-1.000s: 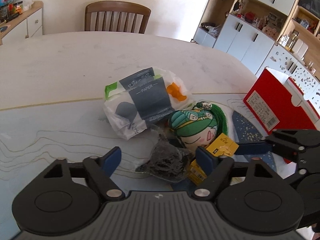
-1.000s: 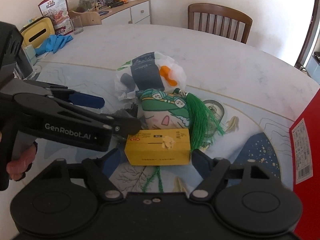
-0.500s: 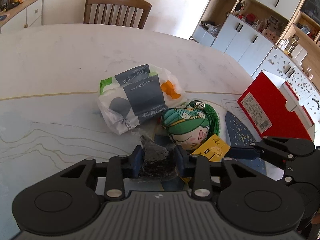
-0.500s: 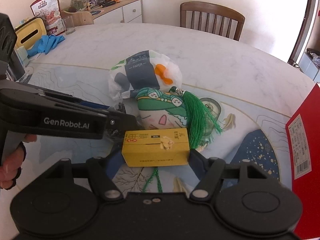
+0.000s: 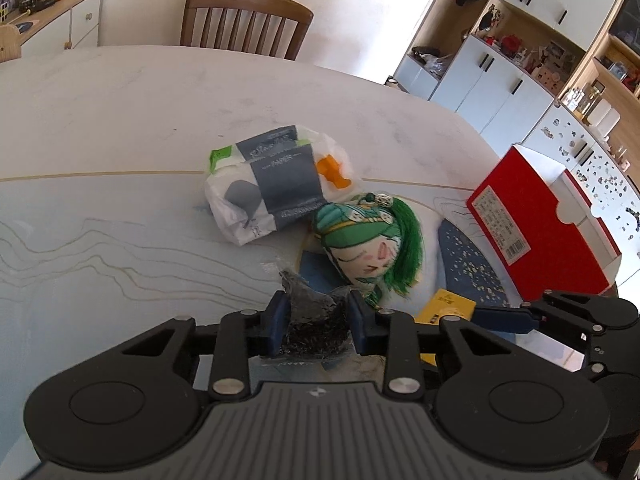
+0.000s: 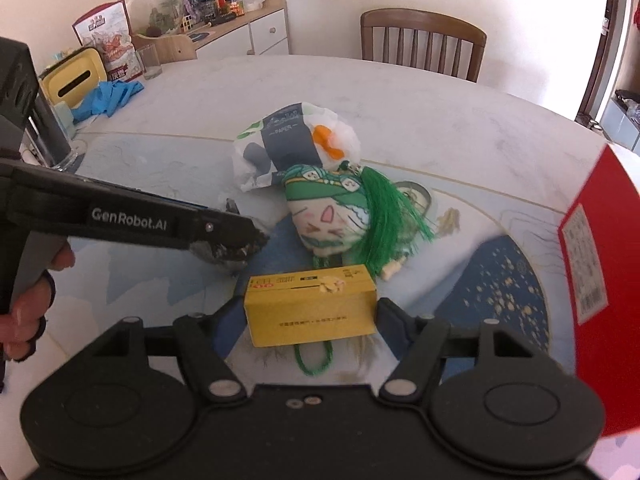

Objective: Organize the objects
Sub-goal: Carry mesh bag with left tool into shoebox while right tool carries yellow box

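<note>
My left gripper (image 5: 314, 322) is shut on a clear bag of dark flakes (image 5: 312, 316) and holds it a little above the table; it also shows in the right wrist view (image 6: 236, 248). My right gripper (image 6: 310, 312) is shut on a yellow box (image 6: 310, 302) and holds it raised; the box also shows in the left wrist view (image 5: 446, 306). A green-haired plush doll (image 5: 372, 246) lies beyond both grippers. A white and grey tissue pack (image 5: 272, 184) lies behind the doll.
A red box (image 5: 536, 220) stands at the table's right edge. A yellow tissue holder (image 6: 74, 80), a blue cloth (image 6: 108, 96) and a glass (image 6: 150, 62) sit at the far left. A wooden chair (image 5: 244, 22) stands behind the table (image 5: 120, 120).
My left gripper closed on the bag of dark flakes and lifted it. My right gripper raised the yellow box and drew it back from the doll.
</note>
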The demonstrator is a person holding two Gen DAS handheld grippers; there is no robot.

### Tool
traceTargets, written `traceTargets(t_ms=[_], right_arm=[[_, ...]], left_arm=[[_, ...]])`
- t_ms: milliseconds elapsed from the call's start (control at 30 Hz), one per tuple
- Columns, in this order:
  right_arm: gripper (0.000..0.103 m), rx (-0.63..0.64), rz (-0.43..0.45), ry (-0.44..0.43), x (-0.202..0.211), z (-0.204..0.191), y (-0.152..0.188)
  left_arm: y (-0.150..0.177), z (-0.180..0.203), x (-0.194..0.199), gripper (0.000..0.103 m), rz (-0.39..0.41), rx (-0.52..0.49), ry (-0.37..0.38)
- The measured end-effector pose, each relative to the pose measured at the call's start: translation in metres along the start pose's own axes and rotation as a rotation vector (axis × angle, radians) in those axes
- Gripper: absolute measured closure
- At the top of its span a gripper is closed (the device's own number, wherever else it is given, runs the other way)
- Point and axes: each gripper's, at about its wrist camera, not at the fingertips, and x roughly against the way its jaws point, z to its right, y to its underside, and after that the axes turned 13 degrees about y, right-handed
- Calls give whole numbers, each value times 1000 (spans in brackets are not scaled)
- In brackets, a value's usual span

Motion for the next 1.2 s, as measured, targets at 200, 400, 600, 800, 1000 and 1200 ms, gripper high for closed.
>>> traceTargets(t_ms=[200, 400, 600, 800, 1000, 1200], right_arm=[[34, -57, 1, -16, 21, 21, 8], [34, -114, 21, -26, 45, 45, 14], [34, -138, 62, -25, 71, 71, 16], [34, -163, 103, -30, 92, 103, 19], [34, -176, 144, -21, 107, 134, 22], [34, -188, 176, -8, 117, 168, 26]], left_arm=[[9, 21, 5, 72, -20, -7, -6], [13, 50, 11, 72, -22, -19, 19], [11, 87, 15, 72, 0, -49, 43], [8, 131, 11, 72, 6, -110, 54], [1, 169, 4, 72, 23, -153, 77], [-6, 204, -12, 72, 23, -187, 80]])
